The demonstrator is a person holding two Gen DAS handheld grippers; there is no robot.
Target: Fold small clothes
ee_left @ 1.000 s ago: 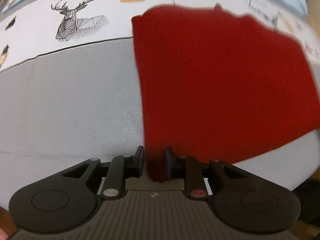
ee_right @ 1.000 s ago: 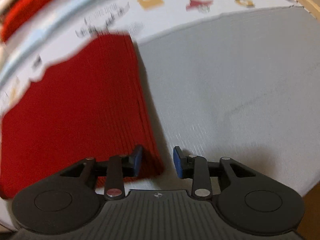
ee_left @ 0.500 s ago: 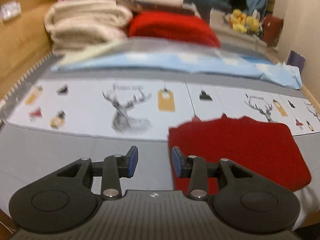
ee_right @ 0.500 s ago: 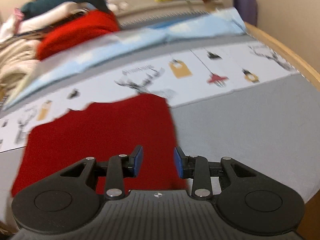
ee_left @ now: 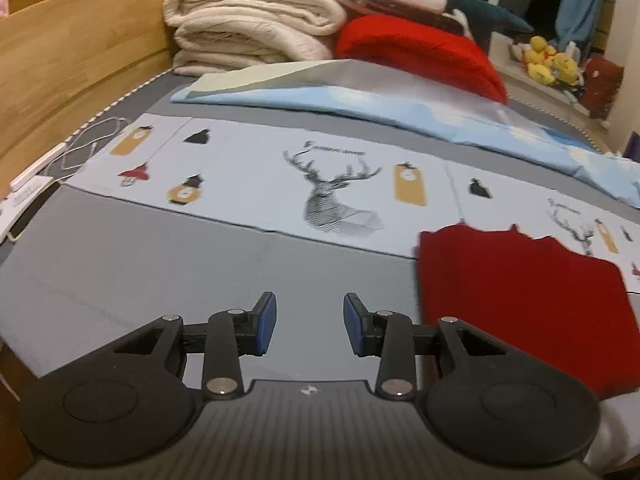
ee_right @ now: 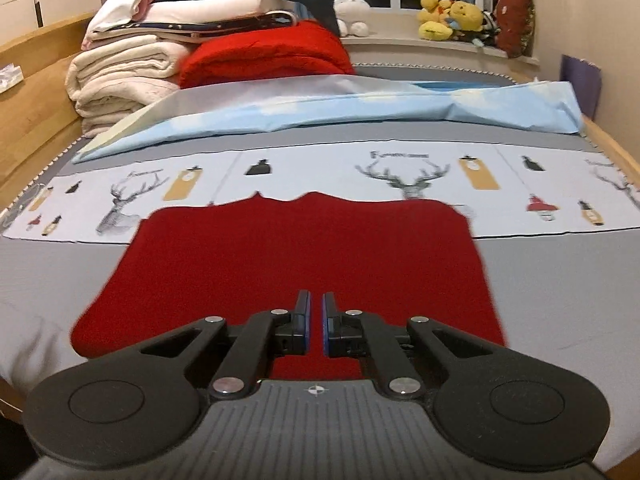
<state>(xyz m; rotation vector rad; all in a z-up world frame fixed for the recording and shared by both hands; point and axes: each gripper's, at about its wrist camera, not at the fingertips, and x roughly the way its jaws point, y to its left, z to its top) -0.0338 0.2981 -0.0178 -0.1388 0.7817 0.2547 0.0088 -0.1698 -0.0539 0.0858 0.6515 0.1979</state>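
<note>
Your left gripper [ee_left: 306, 330] is released over the grey bed [ee_left: 160, 264]; the folded red garment [ee_right: 296, 256] lies right of its fingers. Your right gripper [ee_right: 316, 328] is nearly clenched, empty, above the garment; stacked blankets [ee_right: 120, 76] beyond.

Bed [ee_right: 560, 280], grey cover, wooden frame. Lying on it: folded red garment [ee_right: 296, 256] flat near front edge; deer-print cloth strip [ee_right: 360, 176]; light blue sheet [ee_right: 360, 112]; stacked cream blankets [ee_right: 120, 80]; red blanket [ee_right: 264, 56].
</note>
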